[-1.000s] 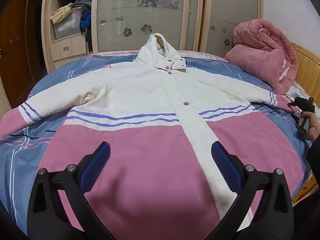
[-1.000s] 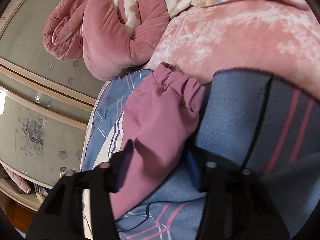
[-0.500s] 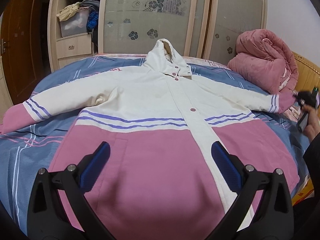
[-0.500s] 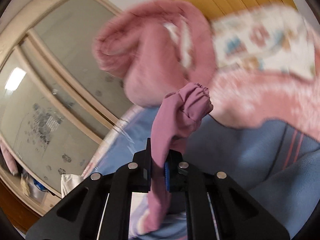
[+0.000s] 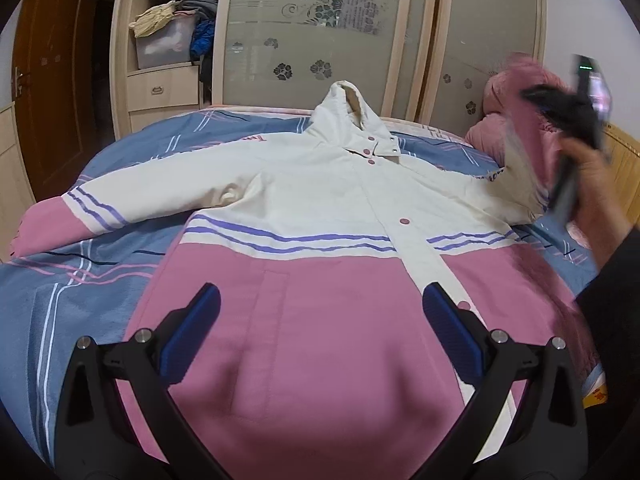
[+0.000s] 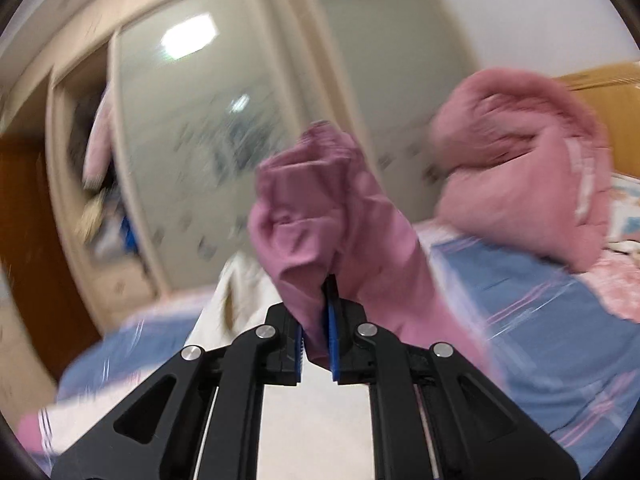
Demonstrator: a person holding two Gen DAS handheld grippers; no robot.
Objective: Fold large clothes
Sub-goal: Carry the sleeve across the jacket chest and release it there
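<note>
Jacket (image 5: pixel 304 216) lay flat on bed (image 5: pixel 80 280), left gripper (image 5: pixel 320 316) wide open and empty above hem, right gripper (image 6: pixel 318 340) clamped on pink cuff (image 6: pixel 320 208), lifted.

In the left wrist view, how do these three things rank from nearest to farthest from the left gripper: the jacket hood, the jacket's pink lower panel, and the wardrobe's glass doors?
1. The pink lower panel, directly beneath the open left gripper.
2. The jacket hood, farther up the bed, at centre.
3. The wardrobe glass doors, behind the bed, at the top.
</note>
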